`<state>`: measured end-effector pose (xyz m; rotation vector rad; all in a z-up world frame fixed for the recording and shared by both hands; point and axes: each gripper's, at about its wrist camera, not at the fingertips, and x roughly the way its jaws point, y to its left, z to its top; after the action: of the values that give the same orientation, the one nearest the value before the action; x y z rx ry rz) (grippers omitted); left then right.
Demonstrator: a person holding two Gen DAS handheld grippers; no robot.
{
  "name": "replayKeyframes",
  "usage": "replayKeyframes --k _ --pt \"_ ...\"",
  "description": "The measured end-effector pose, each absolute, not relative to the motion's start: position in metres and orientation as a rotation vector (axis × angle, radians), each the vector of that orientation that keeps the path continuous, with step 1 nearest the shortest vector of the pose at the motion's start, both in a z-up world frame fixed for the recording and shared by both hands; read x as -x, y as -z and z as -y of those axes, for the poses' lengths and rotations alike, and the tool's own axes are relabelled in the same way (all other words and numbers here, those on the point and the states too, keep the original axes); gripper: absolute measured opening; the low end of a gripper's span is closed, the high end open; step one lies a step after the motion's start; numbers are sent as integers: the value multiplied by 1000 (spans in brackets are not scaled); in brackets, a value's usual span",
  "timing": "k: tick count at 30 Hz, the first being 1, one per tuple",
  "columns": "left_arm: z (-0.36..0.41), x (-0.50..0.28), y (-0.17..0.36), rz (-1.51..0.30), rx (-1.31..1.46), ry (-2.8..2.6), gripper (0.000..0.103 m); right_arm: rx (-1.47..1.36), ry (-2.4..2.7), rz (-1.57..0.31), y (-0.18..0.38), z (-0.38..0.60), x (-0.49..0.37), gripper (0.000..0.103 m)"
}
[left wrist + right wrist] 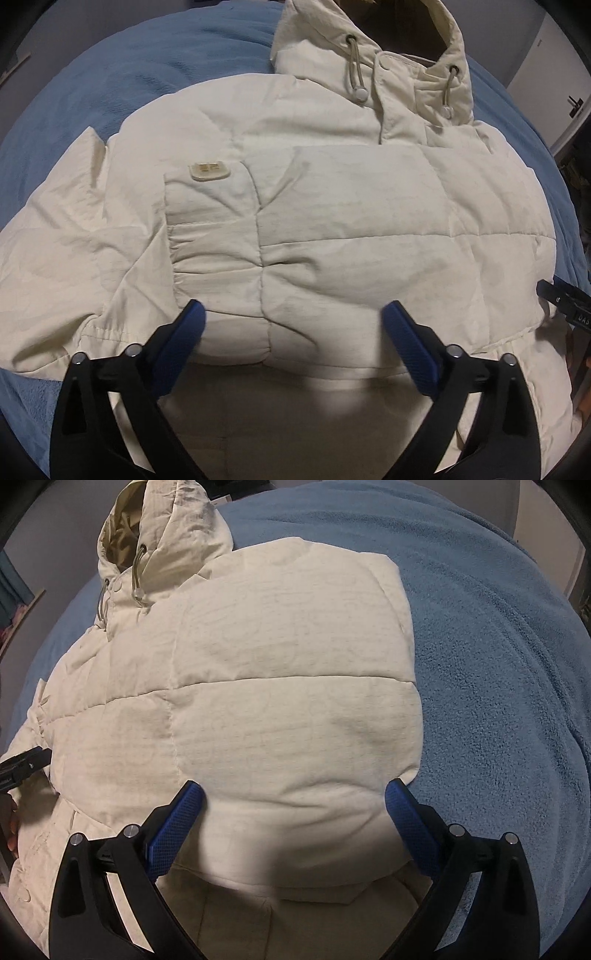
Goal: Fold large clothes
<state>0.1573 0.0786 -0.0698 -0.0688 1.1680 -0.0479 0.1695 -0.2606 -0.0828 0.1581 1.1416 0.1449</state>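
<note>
With both the left gripper (293,315) and right gripper (294,794) spread apart and empty above the puffy jacket (332,221), its folded-in sleeves could spring back open, or a pinch could catch only the slippery top layer

Cream puffer jacket (332,221) lying flat on the blue blanket (110,74), sleeves folded across the front, hood (373,55) up top.

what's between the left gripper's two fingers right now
Only the cream puffer jacket, ungripped, lies between the open left gripper fingers, seen in the left wrist view.

Both wrist cams looked down and forward, close over the cream jacket (332,221) (277,701); left cam covered its left half, right cam its right; shared: hood (406,55) (177,528).
</note>
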Motion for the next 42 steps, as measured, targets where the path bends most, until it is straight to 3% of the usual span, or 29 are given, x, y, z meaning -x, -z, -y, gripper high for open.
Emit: replayKeyframes --k 17,23,31,38,42 --pt "-80 -166 75 -1210 95 58 97 -333 -205 -1123 86 281 -173 96" --pt "-85 -154 43 -1079 124 33 96 -318 -176 -1049 68 289 -162 96" --pt "-158 -116 -31 -818 249 -161 96 -159 -66 -820 16 284 -144 96" --pt "-247 -84 -30 -820 455 -534 96 -36 -121 -713 -14 256 -134 96" --pt "-265 -79 -35 -827 384 -681 96 -7 -202 -678 -40 228 -136 96"
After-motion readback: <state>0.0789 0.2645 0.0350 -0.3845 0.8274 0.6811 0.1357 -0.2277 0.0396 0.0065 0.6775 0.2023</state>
